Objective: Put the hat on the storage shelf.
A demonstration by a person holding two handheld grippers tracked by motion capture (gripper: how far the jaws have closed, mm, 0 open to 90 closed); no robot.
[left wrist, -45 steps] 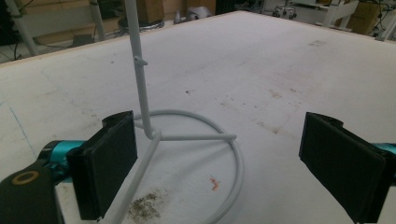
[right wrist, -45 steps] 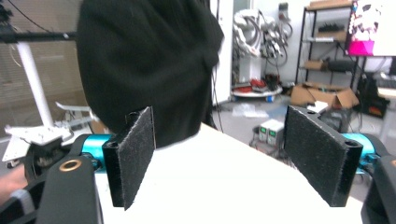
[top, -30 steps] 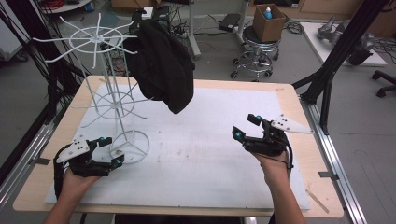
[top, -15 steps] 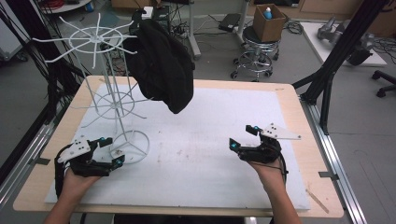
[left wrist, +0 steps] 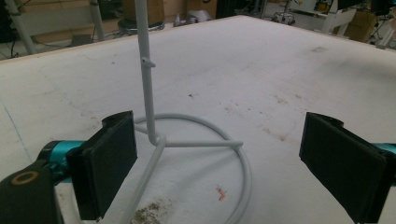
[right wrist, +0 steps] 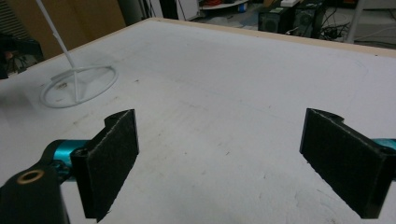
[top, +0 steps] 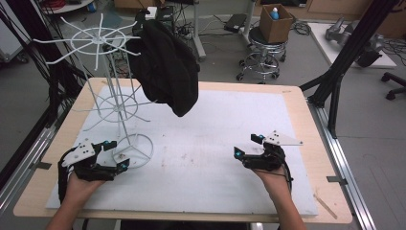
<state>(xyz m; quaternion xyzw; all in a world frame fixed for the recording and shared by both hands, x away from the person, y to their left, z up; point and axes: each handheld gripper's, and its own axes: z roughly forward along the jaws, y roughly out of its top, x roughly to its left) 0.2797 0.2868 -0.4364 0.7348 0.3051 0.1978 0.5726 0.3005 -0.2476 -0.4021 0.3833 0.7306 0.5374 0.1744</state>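
the white wire rack (top: 107, 96) stands upright on the left part of the bench (top: 297, 103), its ring base (top: 135, 151) flat on the white mat (top: 215, 143) that covers the bench top. a black garment (top: 167, 67) hangs from one of the rack's upper arms, on the side away from the person, its lower end in the air above the mat. the left tool (top: 111, 154) sits just beside the ring base on the person's side, held in the left hand (top: 79, 182); in the left gripper view its jaws stand wide apart on either side of the rack's pole (left wrist: 145, 70) and base, touching neither. the right tool (top: 248, 146) is well apart from the rack, low over the bare mat at the right, held in the right hand (top: 273, 179), its jaws also spread wide with nothing between them.
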